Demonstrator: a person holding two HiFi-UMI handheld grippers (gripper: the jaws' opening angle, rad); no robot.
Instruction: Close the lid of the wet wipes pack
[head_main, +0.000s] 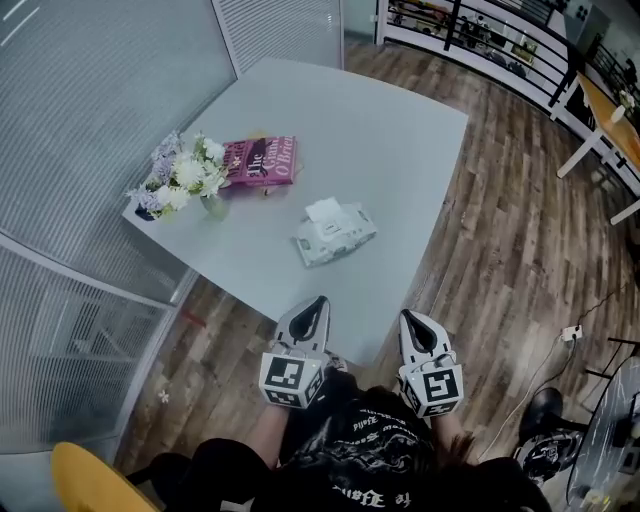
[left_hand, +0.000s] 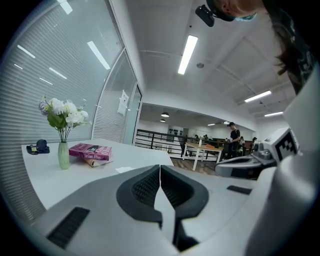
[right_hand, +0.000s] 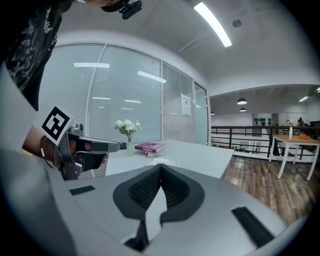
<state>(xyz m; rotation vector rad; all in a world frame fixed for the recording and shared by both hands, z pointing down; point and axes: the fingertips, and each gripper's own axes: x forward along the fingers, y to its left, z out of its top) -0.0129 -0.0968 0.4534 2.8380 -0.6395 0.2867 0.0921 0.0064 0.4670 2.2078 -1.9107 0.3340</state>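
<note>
Left hand-held gripper & right hand-held gripper: jaws pressed together, nothing btwn. Wet wipes pack (lid up) lies ahead of both on counter.

Your light grey table stands on a wood-plank floor. On it you have a wet wipes pack near the front edge, its white lid flipped open. A pink book lies farther back, with a vase of flowers just beside it.
</note>
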